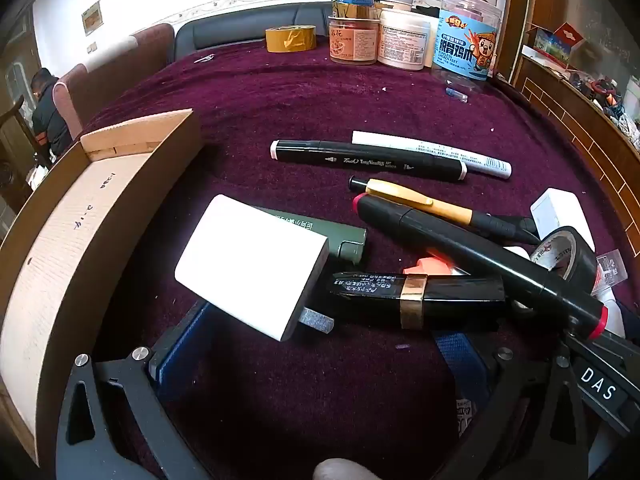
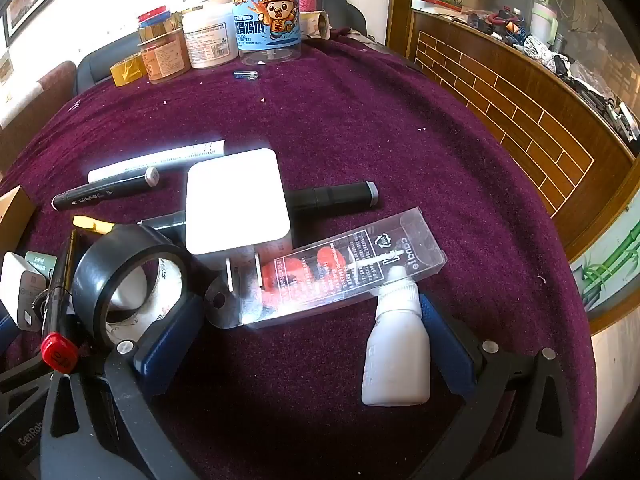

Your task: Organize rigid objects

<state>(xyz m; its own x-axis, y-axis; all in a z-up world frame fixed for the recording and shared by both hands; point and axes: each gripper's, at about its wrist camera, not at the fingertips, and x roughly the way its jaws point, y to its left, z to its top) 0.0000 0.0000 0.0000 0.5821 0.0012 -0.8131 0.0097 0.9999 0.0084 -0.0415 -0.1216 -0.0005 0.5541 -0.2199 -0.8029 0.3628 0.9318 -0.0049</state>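
Observation:
A pile of small items lies on the purple cloth [image 1: 280, 92]. My left gripper [image 1: 316, 346] stands wide open, with a white charger plug [image 1: 252, 264] lying just ahead of its fingers, prongs toward me. Beside it are a black tube with a gold band [image 1: 416, 294], a red-capped black marker [image 1: 480, 256], an orange pen [image 1: 420, 202] and a black tape roll [image 1: 568, 256]. An open cardboard box [image 1: 80, 220] stands at the left. My right gripper [image 2: 308, 340] is open too. A white dropper bottle [image 2: 396, 356] lies between its fingers by the right one, with a clear plastic package [image 2: 332, 276] and another white charger [image 2: 236, 204] ahead.
Jars [image 1: 468, 36] and a yellow tape roll [image 1: 291, 38] line the table's far edge. A wooden counter [image 2: 520, 120] with clutter runs along the right. Chairs and a person [image 1: 48, 112] are at the far left. The cloth's middle and far right [image 2: 360, 120] hold nothing.

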